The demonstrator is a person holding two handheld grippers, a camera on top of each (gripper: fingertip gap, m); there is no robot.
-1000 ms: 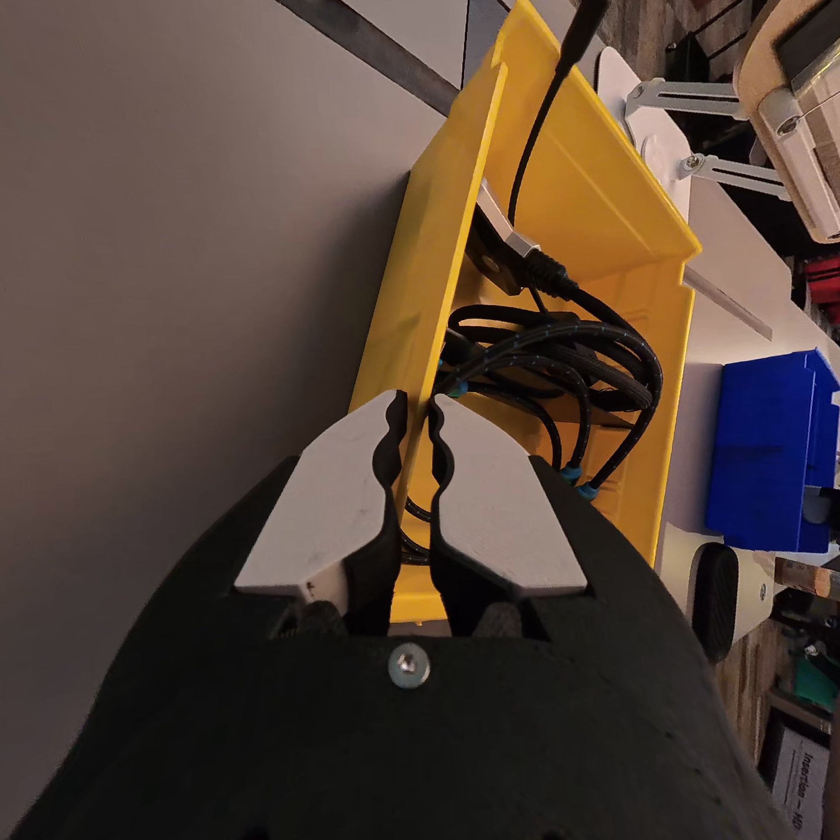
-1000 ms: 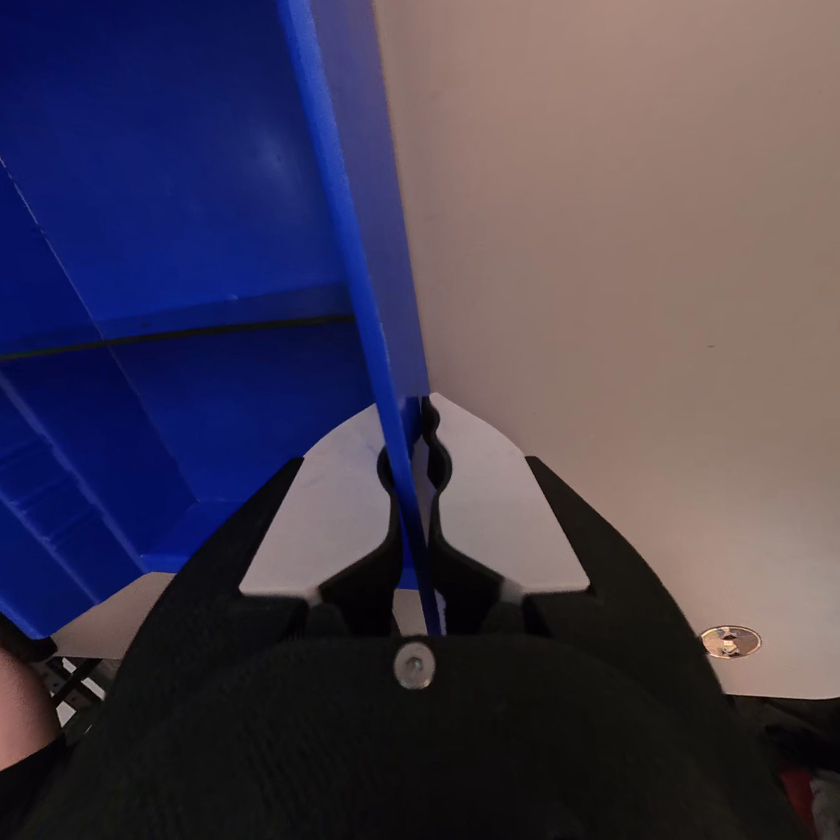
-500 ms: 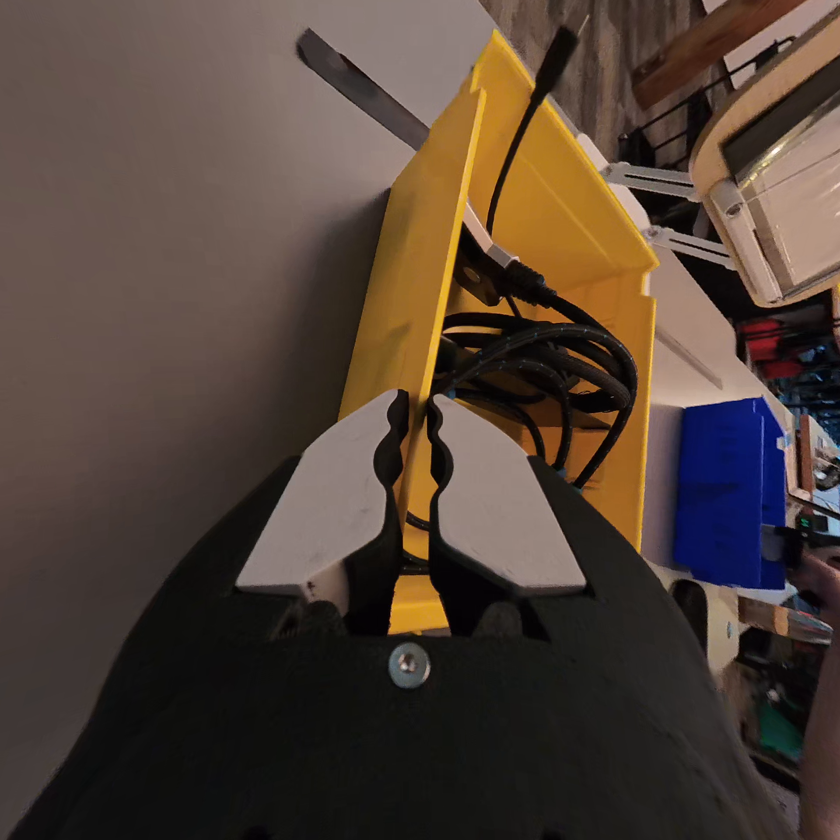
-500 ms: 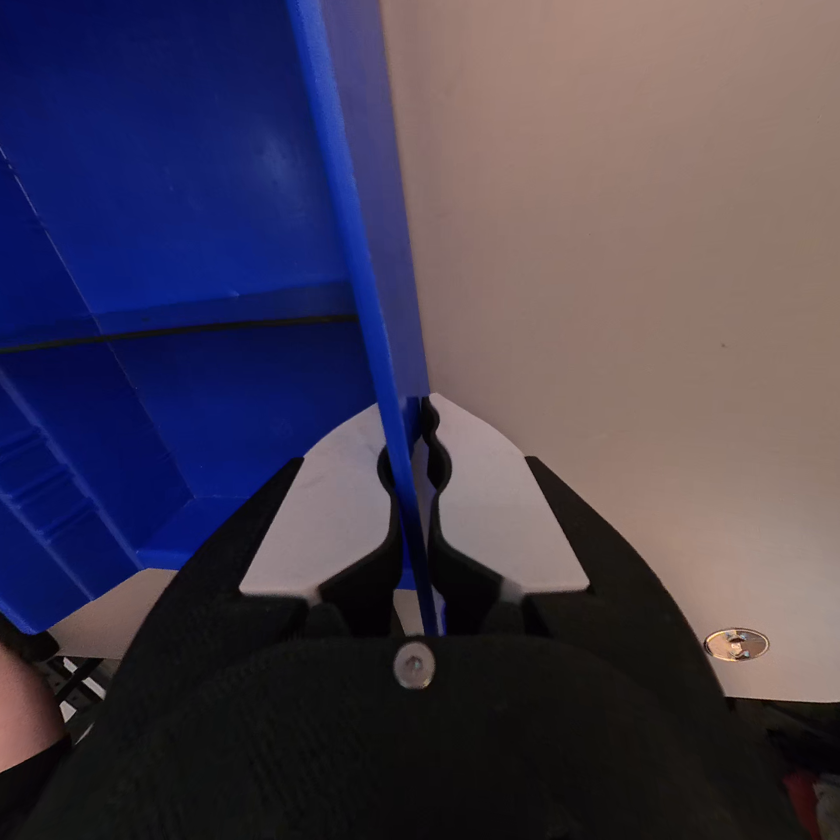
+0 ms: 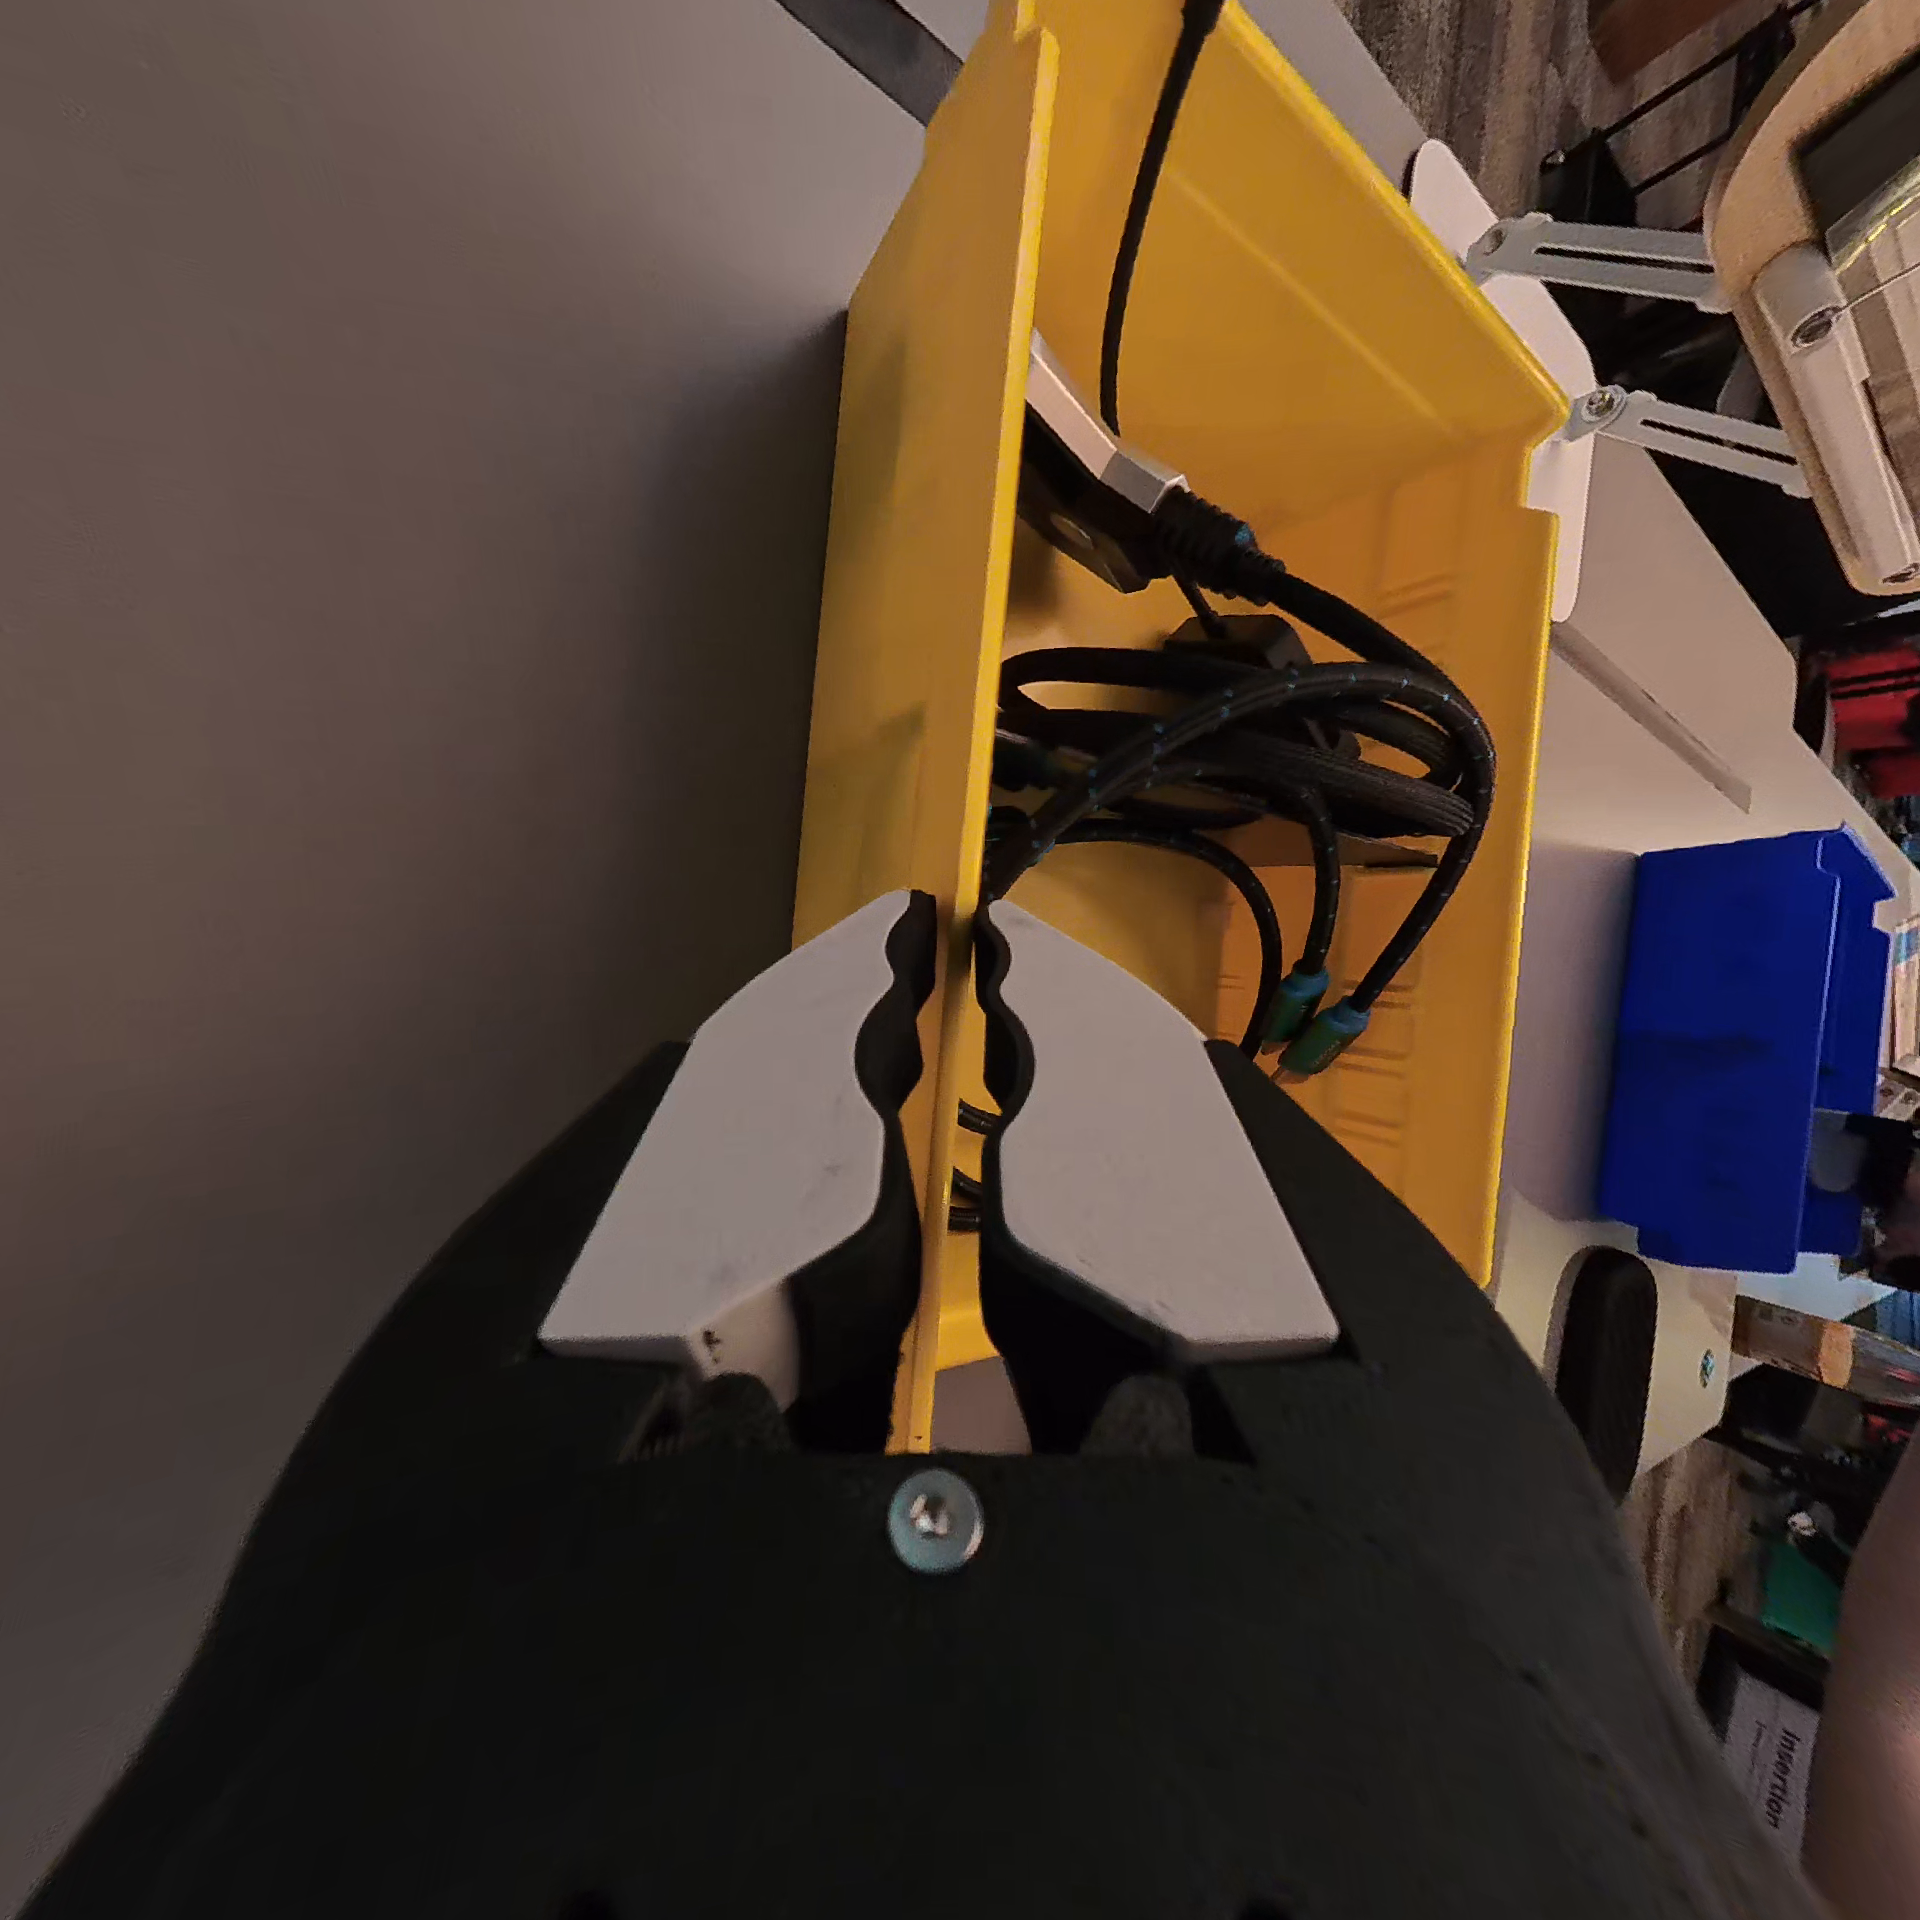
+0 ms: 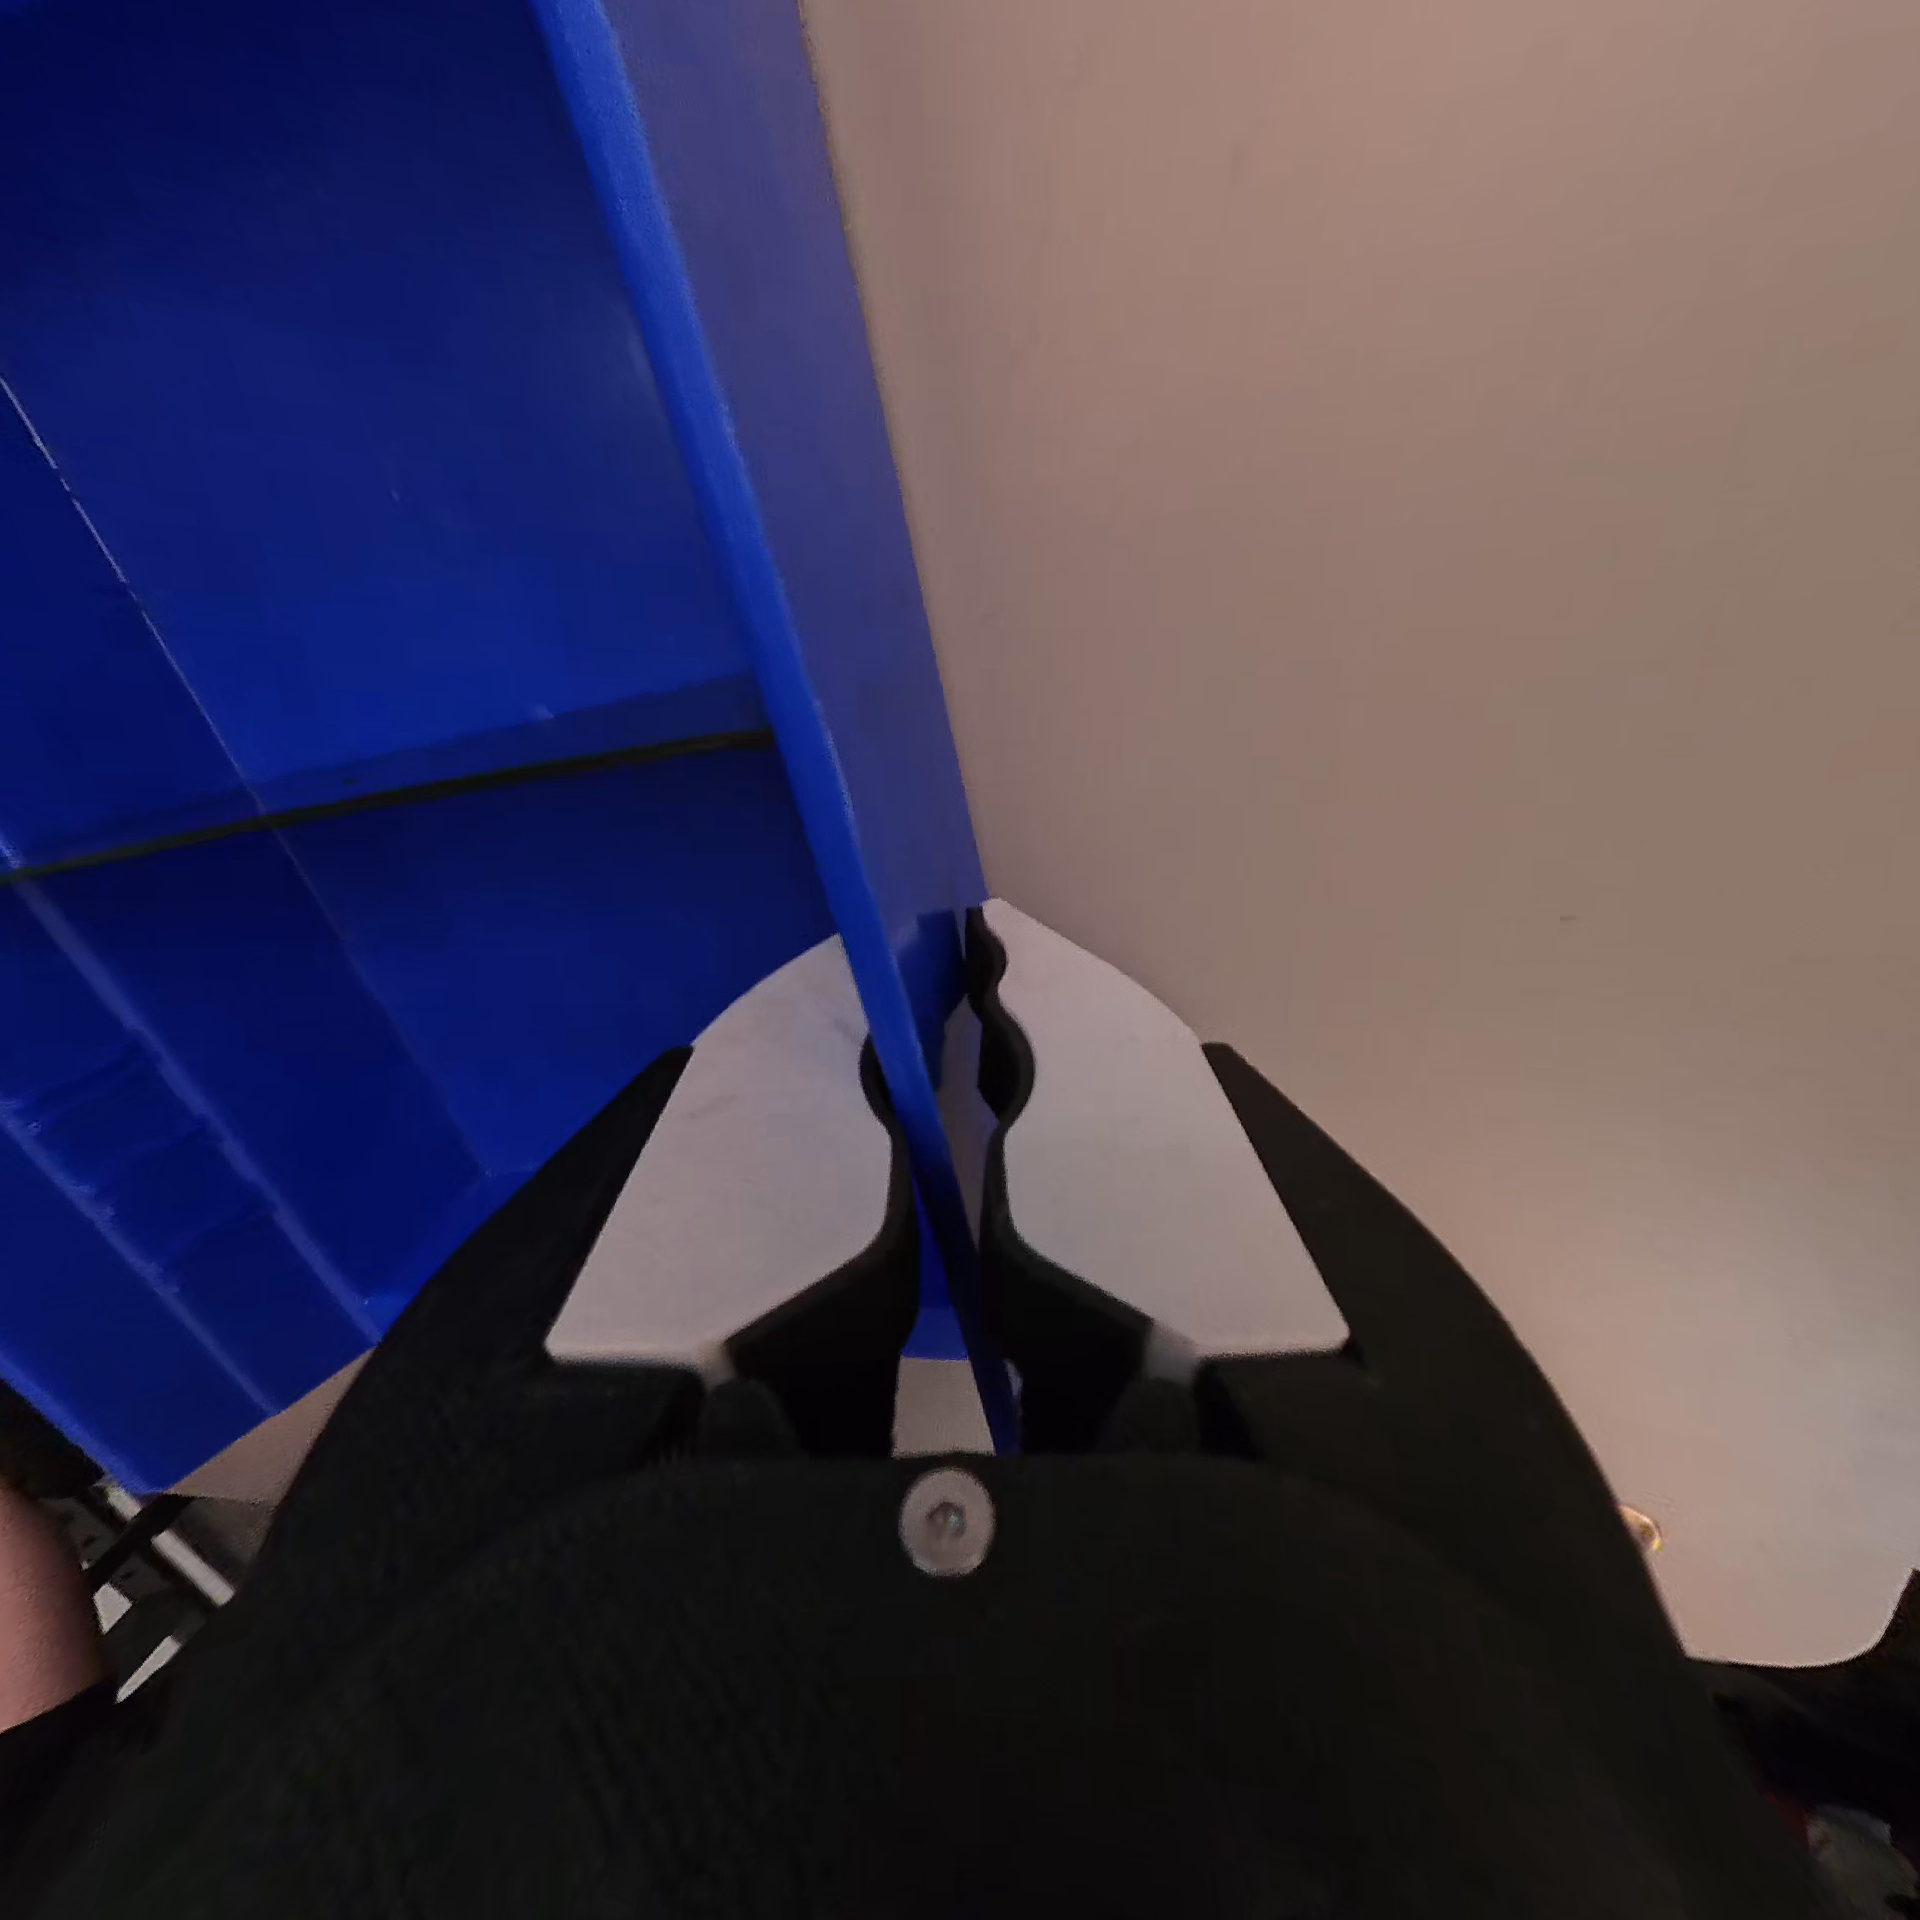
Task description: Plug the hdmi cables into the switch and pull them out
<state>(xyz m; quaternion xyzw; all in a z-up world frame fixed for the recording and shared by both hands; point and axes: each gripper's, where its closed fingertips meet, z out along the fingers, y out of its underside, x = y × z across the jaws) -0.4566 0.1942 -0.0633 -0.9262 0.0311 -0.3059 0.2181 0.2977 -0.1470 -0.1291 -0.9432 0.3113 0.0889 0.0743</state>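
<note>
My left gripper point(image 5: 951, 925) is shut on the near side wall of a yellow bin point(image 5: 935, 582). Inside the bin lie coiled black braided HDMI cables point(image 5: 1351, 769) with teal plug ends point(image 5: 1314, 1023) and a silver and black switch point(image 5: 1101, 488) with one black cable plugged into it. My right gripper point(image 6: 951, 930) is shut on the side wall of a blue bin point(image 6: 727, 540), whose inside shows no contents. The blue bin also shows at the right of the left wrist view point(image 5: 1745, 1049).
Both bins rest on a white table point(image 5: 364, 623). White metal brackets point(image 5: 1621, 249) and a beige device point(image 5: 1849, 260) stand beyond the yellow bin. A screw head point(image 6: 1642, 1532) sits near the table's edge. A person's arm point(image 6: 42, 1600) shows at lower left. There is about 85 cm between the tips of the two grippers.
The left gripper's view has shifted with the yellow bin, which sits closer and larger in frame. The right gripper's view has shifted slightly, still clamped on the blue bin.
</note>
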